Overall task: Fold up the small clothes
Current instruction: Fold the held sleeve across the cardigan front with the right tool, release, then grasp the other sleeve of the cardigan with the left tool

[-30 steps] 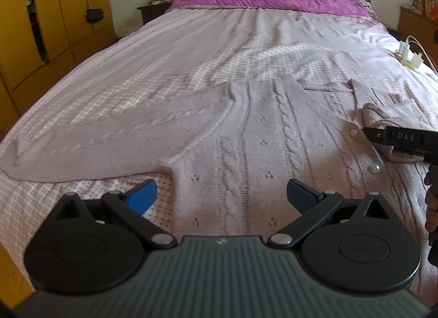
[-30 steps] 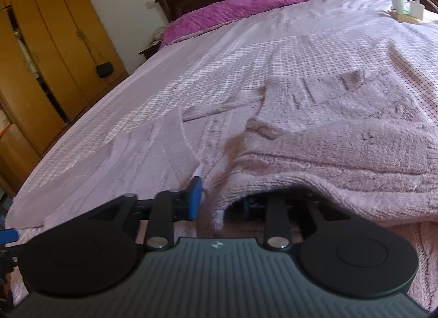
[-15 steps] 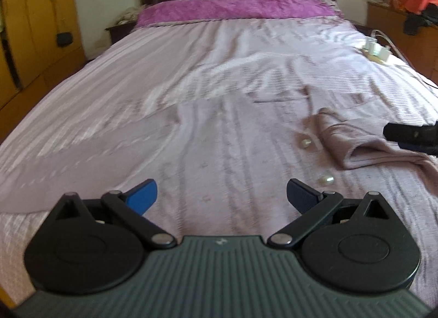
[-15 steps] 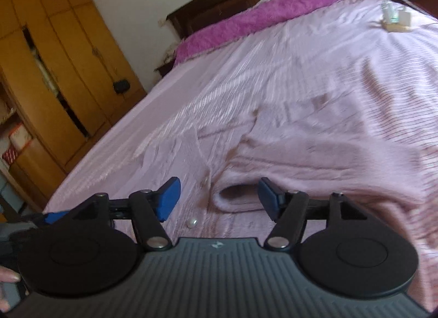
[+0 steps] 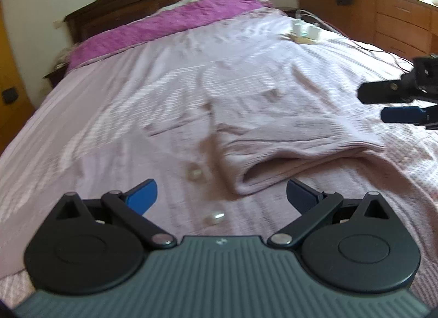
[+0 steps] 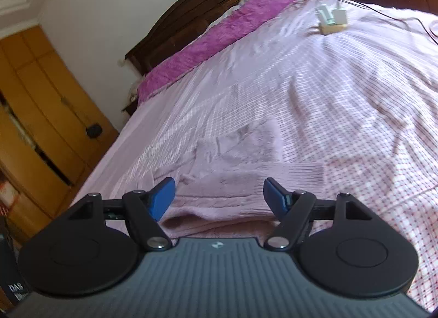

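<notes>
Sleeve newly folded crosswise, cuff leftward

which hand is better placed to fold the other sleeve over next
Left, probably. Its open tongs sit on the unfolded side of the cardigan; the right tongs, just opened, hang empty over the folded sleeve.

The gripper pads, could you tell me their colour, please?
Blue pads, clearest in the right wrist view.

A second ago my right gripper had its jaws closed on the cardigan's sleeve; now they have just been opening and stand wide, nothing between the pads. The sleeve lies folded across the cardigan body. In my left view, my right gripper has drawn off to the right, above the bed.
</notes>
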Tool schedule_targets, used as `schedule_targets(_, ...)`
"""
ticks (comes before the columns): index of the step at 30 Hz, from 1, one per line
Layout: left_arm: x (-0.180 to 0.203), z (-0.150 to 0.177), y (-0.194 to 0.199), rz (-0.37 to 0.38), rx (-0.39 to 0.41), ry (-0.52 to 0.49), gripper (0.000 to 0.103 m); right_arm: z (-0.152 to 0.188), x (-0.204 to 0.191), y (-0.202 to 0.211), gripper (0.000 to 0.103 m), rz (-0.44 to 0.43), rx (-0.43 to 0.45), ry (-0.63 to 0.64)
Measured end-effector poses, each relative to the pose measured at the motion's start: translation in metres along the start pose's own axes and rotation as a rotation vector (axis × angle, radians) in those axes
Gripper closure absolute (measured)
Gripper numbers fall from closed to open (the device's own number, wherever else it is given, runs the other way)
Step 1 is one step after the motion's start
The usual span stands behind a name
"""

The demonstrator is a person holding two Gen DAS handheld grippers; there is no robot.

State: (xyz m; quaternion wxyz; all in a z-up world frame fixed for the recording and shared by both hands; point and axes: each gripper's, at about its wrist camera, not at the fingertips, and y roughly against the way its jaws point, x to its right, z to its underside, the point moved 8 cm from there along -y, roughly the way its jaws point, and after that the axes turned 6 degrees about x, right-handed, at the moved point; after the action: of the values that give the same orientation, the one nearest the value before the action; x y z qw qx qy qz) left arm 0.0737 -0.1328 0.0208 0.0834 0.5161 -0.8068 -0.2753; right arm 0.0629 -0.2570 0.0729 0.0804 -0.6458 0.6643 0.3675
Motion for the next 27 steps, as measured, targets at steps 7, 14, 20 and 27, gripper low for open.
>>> schedule_targets(7,0.057,-0.006,-0.028,0.151,-0.022,-0.072,0.023,-0.005,0.037,0.005,0.022,0.068,0.041,-0.08)
schedule_targets(14,0.104,-0.01,-0.045,0.234,-0.004,-0.156,0.046,-0.002,0.058,0.009,0.021,0.08,0.047,-0.159)
schedule_targets(20,0.121,-0.016,-0.057,0.227,0.025,-0.185,0.046,0.0,0.072,0.01,0.021,0.09,0.053,-0.194)
schedule_targets(27,0.132,-0.017,-0.055,0.142,0.08,-0.353,0.045,0.004,0.081,0.012,0.021,0.097,0.056,-0.216)
